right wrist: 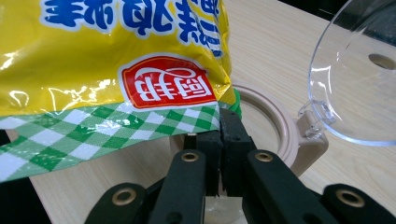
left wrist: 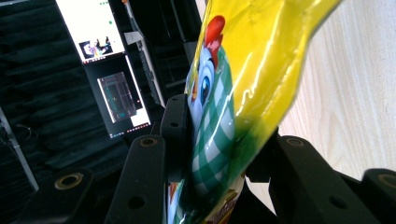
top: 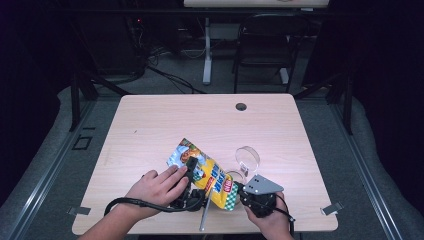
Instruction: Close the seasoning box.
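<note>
A yellow snack bag [top: 212,181] with blue lettering and a green checked edge is held tilted above the front of the table. My left gripper [top: 192,166] is shut on its left side, with a hand around the gripper. In the left gripper view the black jaws [left wrist: 224,140] squeeze the bag [left wrist: 243,70] at its checked part. My right gripper [top: 239,193] is shut on the bag's lower right corner; in its view the jaws [right wrist: 220,126] meet on the bag's [right wrist: 116,56] edge. Just behind stands a round beige container [right wrist: 286,140] with its clear hinged lid [right wrist: 355,70] standing open.
The container [top: 234,175] and its lid [top: 248,157] sit right of the bag on the wooden table [top: 200,120]. A grey bar [top: 204,216] lies by the front edge. A cable hole [top: 241,106] is at the back. A chair [top: 265,45] stands beyond; monitors [left wrist: 116,93] glow off-table.
</note>
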A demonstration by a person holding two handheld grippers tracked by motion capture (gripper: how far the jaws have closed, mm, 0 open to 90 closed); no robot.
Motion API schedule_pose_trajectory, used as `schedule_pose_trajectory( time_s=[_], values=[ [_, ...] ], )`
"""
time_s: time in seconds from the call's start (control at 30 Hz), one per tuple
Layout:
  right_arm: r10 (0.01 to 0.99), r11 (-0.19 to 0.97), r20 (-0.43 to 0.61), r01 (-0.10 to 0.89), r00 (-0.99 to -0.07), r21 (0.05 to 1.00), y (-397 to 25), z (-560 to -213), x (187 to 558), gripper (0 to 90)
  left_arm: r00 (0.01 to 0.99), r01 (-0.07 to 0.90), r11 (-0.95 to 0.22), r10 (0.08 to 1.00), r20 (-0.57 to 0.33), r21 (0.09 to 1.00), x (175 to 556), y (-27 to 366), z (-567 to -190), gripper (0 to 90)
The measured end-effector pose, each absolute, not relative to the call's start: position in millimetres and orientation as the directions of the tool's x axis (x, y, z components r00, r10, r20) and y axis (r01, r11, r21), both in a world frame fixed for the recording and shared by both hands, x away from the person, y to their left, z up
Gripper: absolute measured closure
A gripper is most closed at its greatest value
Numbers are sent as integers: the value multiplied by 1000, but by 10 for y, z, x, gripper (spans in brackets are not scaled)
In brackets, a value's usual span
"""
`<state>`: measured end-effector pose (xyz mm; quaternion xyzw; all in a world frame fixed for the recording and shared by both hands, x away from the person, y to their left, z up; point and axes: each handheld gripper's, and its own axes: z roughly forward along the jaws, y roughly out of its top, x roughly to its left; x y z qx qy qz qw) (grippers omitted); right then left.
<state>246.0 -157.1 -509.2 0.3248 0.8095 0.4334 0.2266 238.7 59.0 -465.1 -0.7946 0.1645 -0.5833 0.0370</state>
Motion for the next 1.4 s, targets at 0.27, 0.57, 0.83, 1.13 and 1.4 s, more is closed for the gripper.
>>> schedule_pose_trajectory(
  time_s=[0.27,0.57,0.83,1.13,1.4],
  values=[
    [721,415,-84,331,-688,848,-1568,-5085,2456,883,260,-220,-938,-321,911,-268,2368,587,-4627,671],
    [726,404,-74,338,-684,850,-1585,-5098,2467,883,258,-226,-935,-329,908,-275,2367,559,-4614,674],
    [724,407,-75,336,-686,849,-1578,-5101,2467,883,257,-229,-933,-333,907,-278,2357,561,-4601,682],
    [725,409,-77,337,-685,848,-1579,-5102,2467,883,262,-229,-931,-341,903,-285,2354,547,-4589,690],
    [725,409,-79,336,-685,848,-1578,-5101,2464,882,257,-234,-929,-345,903,-288,2347,538,-4578,691]
  ],
)
